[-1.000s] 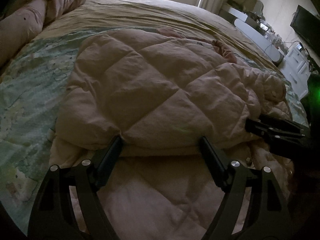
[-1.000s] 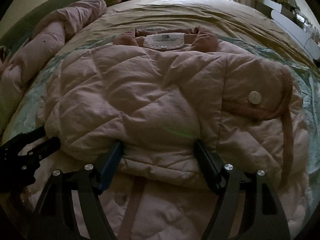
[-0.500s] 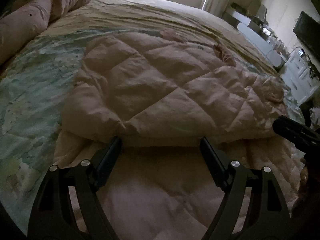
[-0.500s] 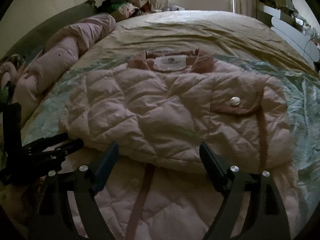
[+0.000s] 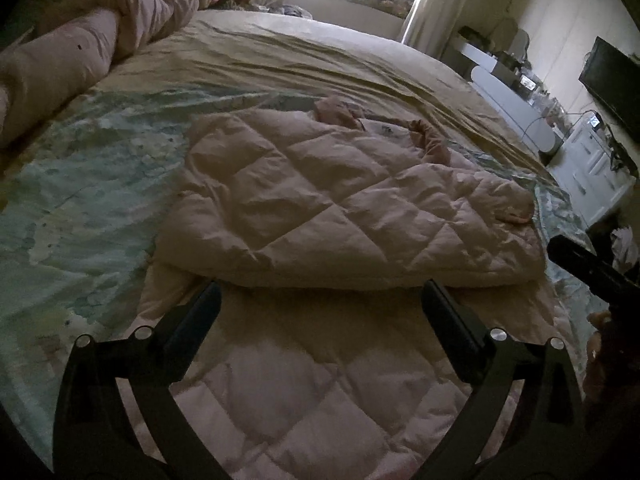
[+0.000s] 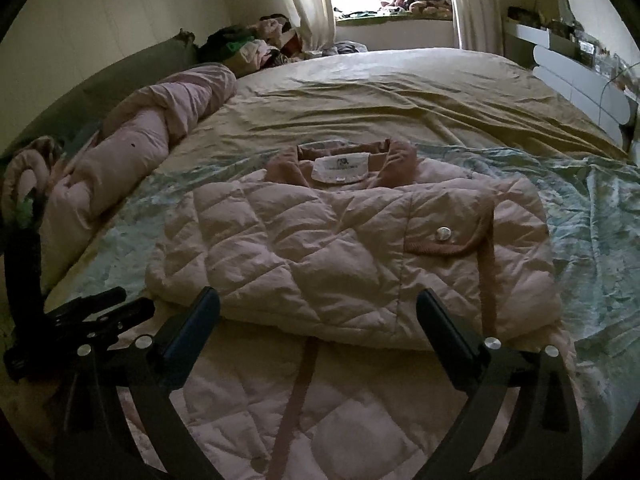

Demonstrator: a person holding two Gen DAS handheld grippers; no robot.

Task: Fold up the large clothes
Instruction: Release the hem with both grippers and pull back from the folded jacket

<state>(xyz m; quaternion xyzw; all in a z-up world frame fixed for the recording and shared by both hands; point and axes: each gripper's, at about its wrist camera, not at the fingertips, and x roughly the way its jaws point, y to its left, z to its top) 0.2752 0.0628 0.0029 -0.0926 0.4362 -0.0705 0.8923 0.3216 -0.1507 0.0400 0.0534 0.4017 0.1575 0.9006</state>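
The pale pink quilted jacket (image 6: 352,264) lies folded on the bed (image 6: 400,92), collar toward the window, while the left gripper (image 5: 320,300) and right gripper (image 6: 318,308) hover above its near edge, jaws opening with nothing between them.

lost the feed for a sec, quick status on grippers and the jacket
Left gripper and right gripper opening, nothing between fingers. Pink quilted jacket on the bed, folded over itself. Nothing in the way.
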